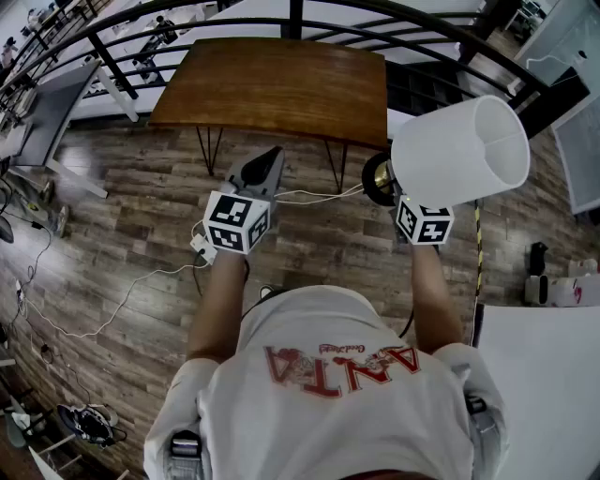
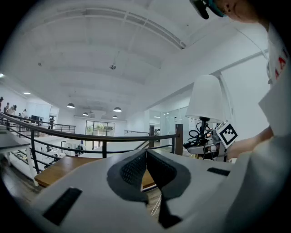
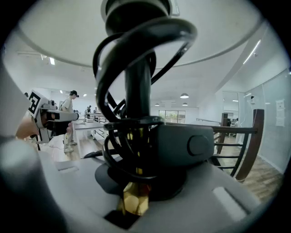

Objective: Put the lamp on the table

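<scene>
A: Where is the lamp (image 1: 458, 150)?

B: Off the table (image 1: 272, 89). It is held in the air over the plank floor (image 1: 112, 216), just beside the table's near right corner. The white shade (image 3: 59, 32) is tilted, its open end facing the camera in the head view.

A: What has hold of it?

B: The right gripper (image 3: 136, 182). Its jaws are closed partway, clamped on the lamp's dark stem low down, where a brass fitting shows. A black cord (image 3: 113, 77) is looped around the stem above the grip.

A: And the left gripper (image 2: 146, 170)?

B: Its pads are pressed together with nothing between them. It is held out over the floor toward the table's near edge, well apart from the lamp.

A: The table itself?

B: Brown wood top on thin dark legs, standing against a black railing (image 1: 375, 19).
</scene>
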Motion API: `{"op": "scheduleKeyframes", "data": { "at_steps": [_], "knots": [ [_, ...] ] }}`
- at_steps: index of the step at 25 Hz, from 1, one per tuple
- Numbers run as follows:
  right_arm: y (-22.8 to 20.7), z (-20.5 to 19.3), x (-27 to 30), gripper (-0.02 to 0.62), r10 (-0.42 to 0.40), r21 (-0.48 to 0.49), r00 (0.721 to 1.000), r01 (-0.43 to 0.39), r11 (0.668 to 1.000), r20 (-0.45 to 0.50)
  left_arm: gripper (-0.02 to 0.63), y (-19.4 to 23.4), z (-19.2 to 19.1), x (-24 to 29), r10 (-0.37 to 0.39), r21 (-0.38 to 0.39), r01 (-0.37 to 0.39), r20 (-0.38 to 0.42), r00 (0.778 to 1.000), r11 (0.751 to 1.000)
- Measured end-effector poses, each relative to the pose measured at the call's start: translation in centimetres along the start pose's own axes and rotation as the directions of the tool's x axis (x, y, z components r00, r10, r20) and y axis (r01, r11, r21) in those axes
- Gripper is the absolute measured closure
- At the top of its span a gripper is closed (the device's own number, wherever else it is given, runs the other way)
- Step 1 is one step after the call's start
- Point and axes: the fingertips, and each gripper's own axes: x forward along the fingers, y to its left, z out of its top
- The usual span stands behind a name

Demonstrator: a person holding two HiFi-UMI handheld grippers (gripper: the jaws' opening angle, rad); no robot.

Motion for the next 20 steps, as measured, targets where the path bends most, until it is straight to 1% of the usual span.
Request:
{"op": "scheduleKeyframes", "data": {
  "at_steps": [9, 15, 20],
  "knots": [
    [0.7, 0.5, 0.7, 0.523, 0.001, -0.004, 1.0, -0.001, 1.0, -0.001, 0.597, 1.1, -0.2, -0.4, 0.002, -0.013, -0.002, 0.0, 1.0, 1.0],
    [1.6, 0.9, 1.4, 0.523, 0.0, 0.005, 1.0, 0.0, 1.0, 0.004, 0.597, 2.2, 0.0, -1.0, -0.011, -0.023, 0.011, 0.01, 1.0, 1.0],
    [2.9, 0.4, 2.1, 0.523, -0.025, -0.003, 1.0, 0.025, 1.0, -0.013, 0.597, 3.8, -0.5, -1.7, -0.024, -0.031, 0.025, 0.015, 1.0, 0.999]
  ]
}}
